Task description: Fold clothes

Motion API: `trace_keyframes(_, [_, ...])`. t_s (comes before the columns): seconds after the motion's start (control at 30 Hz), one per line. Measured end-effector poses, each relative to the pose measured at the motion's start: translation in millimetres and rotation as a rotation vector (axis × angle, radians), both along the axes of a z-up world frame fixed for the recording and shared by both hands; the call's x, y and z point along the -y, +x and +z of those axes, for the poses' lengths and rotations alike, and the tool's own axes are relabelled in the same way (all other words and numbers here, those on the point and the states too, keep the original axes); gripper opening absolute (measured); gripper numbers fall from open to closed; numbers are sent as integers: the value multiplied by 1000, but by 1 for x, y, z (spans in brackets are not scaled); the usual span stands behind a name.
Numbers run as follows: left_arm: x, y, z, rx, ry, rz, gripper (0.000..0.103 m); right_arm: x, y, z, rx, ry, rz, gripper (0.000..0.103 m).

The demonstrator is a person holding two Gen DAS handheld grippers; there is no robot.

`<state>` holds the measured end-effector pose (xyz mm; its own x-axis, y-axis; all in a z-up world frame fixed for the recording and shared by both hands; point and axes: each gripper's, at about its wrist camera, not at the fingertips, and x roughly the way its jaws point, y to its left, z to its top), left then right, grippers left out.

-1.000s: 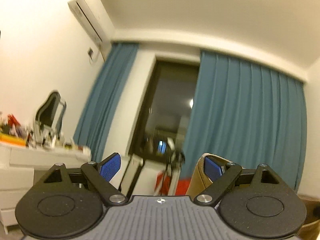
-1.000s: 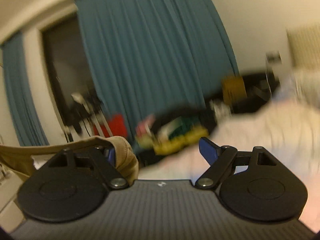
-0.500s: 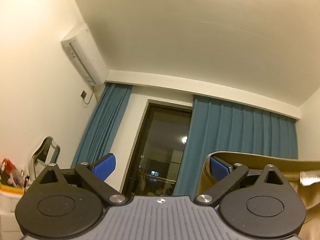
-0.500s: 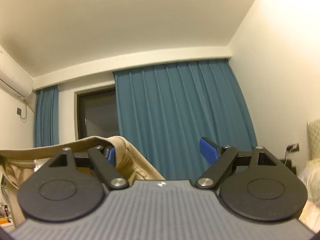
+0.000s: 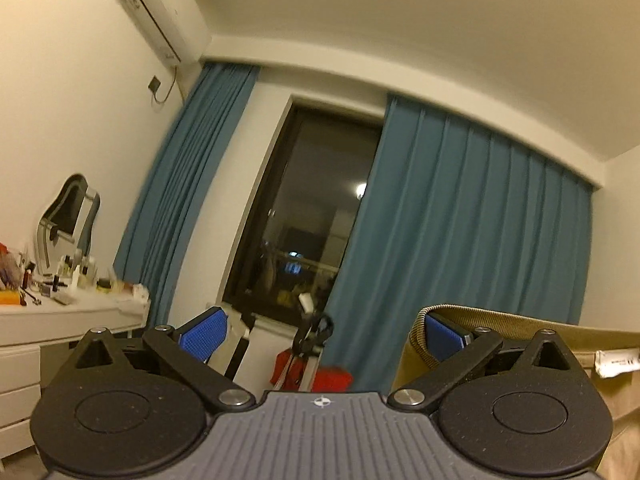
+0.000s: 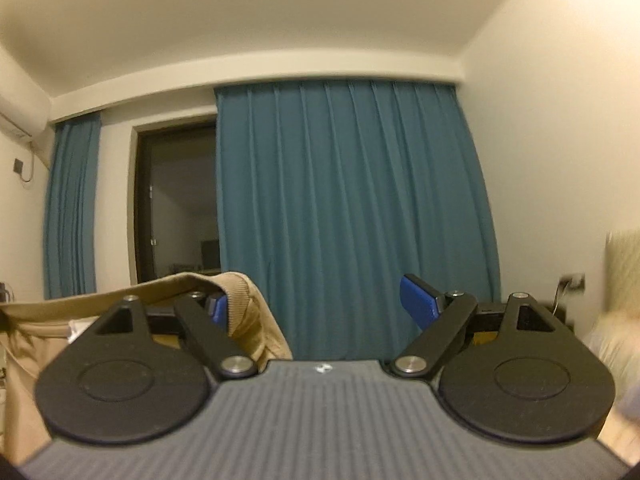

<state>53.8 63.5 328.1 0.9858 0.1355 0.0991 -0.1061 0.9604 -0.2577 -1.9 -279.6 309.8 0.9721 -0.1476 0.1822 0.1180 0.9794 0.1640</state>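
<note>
Between both grippers, raised before the curtains (image 6: 352,208), hangs a tan garment (image 5: 504,320): spread fingers, waistband hooked over left's (image 5: 322,334) right finger and right's (image 6: 322,304) left. Fold unfinished; stage indeterminable.

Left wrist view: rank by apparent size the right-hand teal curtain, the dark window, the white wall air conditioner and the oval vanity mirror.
1. Right-hand teal curtain
2. Dark window
3. White wall air conditioner
4. Oval vanity mirror

Fisheye stretch near the edges makes the last two unsure; they look close in size.
</note>
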Motion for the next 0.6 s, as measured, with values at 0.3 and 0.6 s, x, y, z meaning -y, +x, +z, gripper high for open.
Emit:
trace_keyframes(0.3, [21,222,-104,-130,57,54,103,-12,221,-93,-171,-25,-73,84])
trace_keyframes(0.6, [48,416,-319,-408,159,13,103,-8,427,-296,-360,-48,-91,84])
